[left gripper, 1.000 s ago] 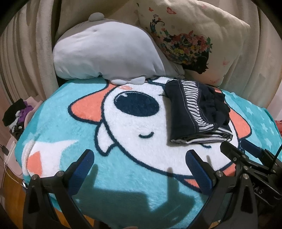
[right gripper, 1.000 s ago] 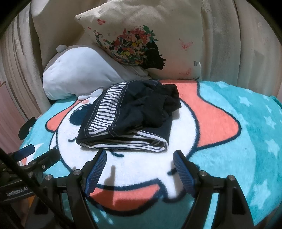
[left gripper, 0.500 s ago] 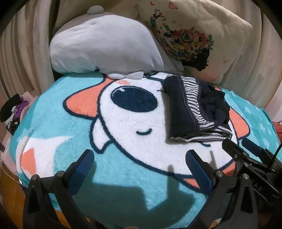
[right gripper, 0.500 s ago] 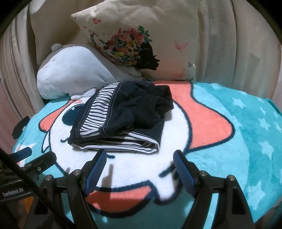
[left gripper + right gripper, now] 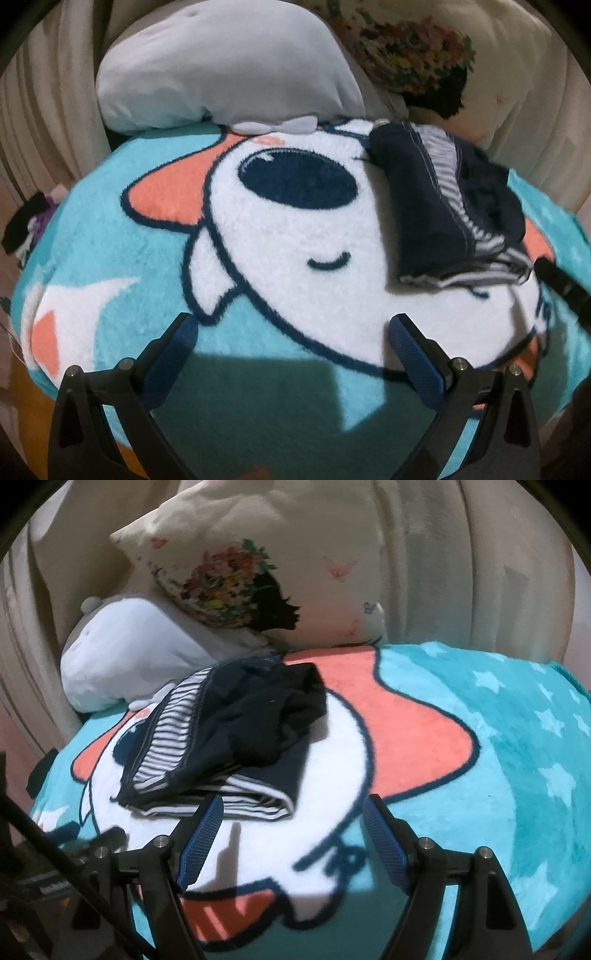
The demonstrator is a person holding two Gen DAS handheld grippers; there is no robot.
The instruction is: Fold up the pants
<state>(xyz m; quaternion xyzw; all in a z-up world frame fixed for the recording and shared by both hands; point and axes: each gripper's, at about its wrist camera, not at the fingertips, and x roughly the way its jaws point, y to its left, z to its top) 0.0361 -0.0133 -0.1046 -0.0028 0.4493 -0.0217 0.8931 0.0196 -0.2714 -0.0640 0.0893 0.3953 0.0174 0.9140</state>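
Note:
Dark navy pants (image 5: 443, 206) with a blue-and-white striped lining lie folded in a compact bundle on a teal cartoon blanket (image 5: 110, 240). They also show in the right wrist view (image 5: 229, 738), stripes to the left, a rumpled dark layer on top. My left gripper (image 5: 291, 343) is open and empty, hovering over the blanket, with the pants ahead to its right. My right gripper (image 5: 291, 819) is open and empty, just in front of the bundle's near folded edge. Neither gripper touches the pants.
A grey-white plush pillow (image 5: 221, 70) and a cream floral cushion (image 5: 266, 572) lean against the pale curtain behind the blanket. A pile of dark and purple clothes (image 5: 29, 225) lies off the blanket's left edge. The blanket (image 5: 498, 738) spreads right with white stars.
Both grippers have moved forward toward the pants, so the bundle and pillows look larger. The right gripper has also swung right. Both stay open; the pants have not moved.

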